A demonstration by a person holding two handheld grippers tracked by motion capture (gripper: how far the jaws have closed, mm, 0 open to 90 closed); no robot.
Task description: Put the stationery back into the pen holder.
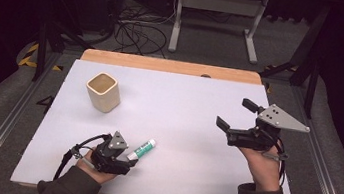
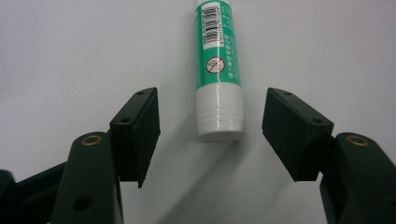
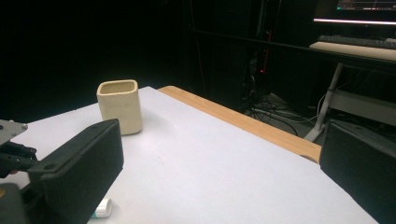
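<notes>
A green and white tube [image 1: 143, 149] lies flat on the white table [image 1: 181, 128] near the front left, white cap toward me. My left gripper [image 1: 132, 159] sits low at that cap end. In the left gripper view the cap of the tube [image 2: 218, 70] lies between the pads of my left gripper [image 2: 211, 100] with a gap on each side, so the jaws stand open. My right gripper [image 1: 235, 114] hovers over the right side of the table, open and holding nothing. A cream square cup [image 1: 103, 92] stands upright at the back left, and the cup [image 3: 120, 106] also shows in the right gripper view.
A wooden strip [image 1: 171, 65] runs along the table's far edge. Beyond it are floor cables [image 1: 133, 31] and a white metal stand [image 1: 216, 17]. Wide bare board lies between the cup and my right gripper.
</notes>
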